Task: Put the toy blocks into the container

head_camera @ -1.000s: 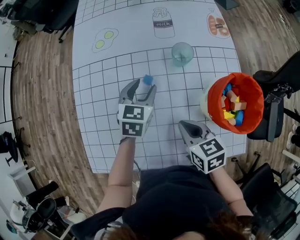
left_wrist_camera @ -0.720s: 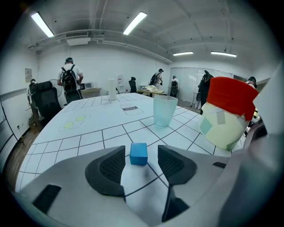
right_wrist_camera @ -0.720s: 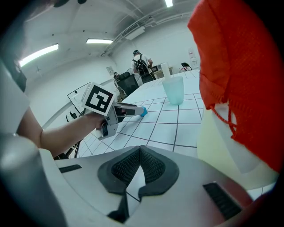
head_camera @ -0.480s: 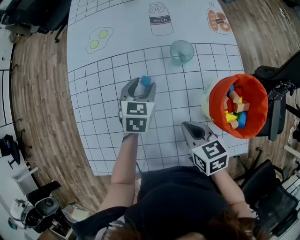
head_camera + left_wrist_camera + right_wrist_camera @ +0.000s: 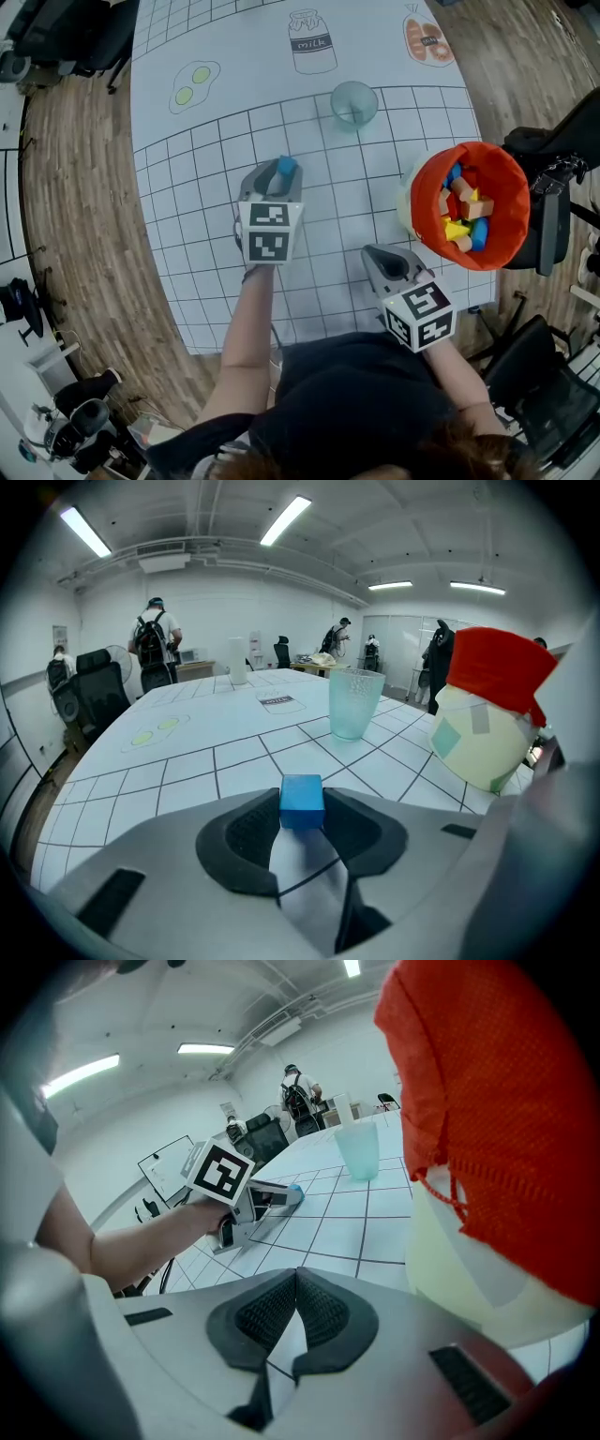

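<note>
Closing round the block (image 5: 302, 802), the left gripper (image 5: 281, 175) should pinch it squarely, pads seemingly touching both faces, before lifting; the right gripper (image 5: 294, 1279) sits clenched, empty.

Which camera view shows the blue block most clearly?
The left gripper view: the blue block sits large between the closing jaws of the left hand-held gripper. The head view shows only its top beyond the jaws; the right gripper view shows only a tiny blue speck.
</note>
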`<state>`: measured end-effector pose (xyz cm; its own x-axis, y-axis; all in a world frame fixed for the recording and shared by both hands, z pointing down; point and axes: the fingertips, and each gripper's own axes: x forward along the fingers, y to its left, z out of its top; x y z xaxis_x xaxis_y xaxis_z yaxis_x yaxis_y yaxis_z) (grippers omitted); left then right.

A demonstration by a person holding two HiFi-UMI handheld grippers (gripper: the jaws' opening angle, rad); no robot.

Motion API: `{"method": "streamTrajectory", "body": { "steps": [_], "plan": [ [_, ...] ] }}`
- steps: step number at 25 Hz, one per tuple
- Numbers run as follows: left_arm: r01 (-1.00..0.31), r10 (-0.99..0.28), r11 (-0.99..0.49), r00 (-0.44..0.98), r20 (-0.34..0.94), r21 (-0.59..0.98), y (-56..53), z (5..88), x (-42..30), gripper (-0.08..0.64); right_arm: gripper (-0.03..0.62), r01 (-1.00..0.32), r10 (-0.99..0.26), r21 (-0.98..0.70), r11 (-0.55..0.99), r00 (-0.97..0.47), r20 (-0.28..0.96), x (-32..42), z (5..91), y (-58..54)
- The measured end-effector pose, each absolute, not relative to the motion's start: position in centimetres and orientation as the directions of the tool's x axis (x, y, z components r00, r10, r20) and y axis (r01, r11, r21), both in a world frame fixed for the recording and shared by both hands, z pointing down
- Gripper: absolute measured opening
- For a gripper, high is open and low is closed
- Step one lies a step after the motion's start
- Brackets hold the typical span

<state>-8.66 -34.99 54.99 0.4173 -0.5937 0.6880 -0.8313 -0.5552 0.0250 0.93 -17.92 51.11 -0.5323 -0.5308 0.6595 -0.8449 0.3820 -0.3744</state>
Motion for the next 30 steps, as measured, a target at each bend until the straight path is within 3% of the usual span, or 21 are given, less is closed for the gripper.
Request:
{"method": "streamTrajectory", "body": {
  "steps": [14, 22, 30],
  "plan": [
    [-0.685, -0.590, -0.728, 0.625, 0.511, -0.003, -29.4, 42.5, -1.6, 0.153, 0.015, -0.845, -0.609, -0.359, 0.397, -0.535, 0.586, 3.0, 48.1, -15.3],
    [-0.548, -0.520, -0.836, 0.765, 0.379, -0.042, -25.7, 34.9, 6.2, 0.153, 0.015, -0.871, -0.670, -0.344, 0.350, -0.489, 0.559, 7.1, 46.7, -12.6],
    [-0.394, -0.416, -0.909, 0.833, 0.365, -0.137, -21.8, 32.9, 13.9, 0.155, 0.015, -0.904, -0.724, -0.334, 0.268, -0.418, 0.549, 11.5, 46.2, -9.8]
  ]
}}
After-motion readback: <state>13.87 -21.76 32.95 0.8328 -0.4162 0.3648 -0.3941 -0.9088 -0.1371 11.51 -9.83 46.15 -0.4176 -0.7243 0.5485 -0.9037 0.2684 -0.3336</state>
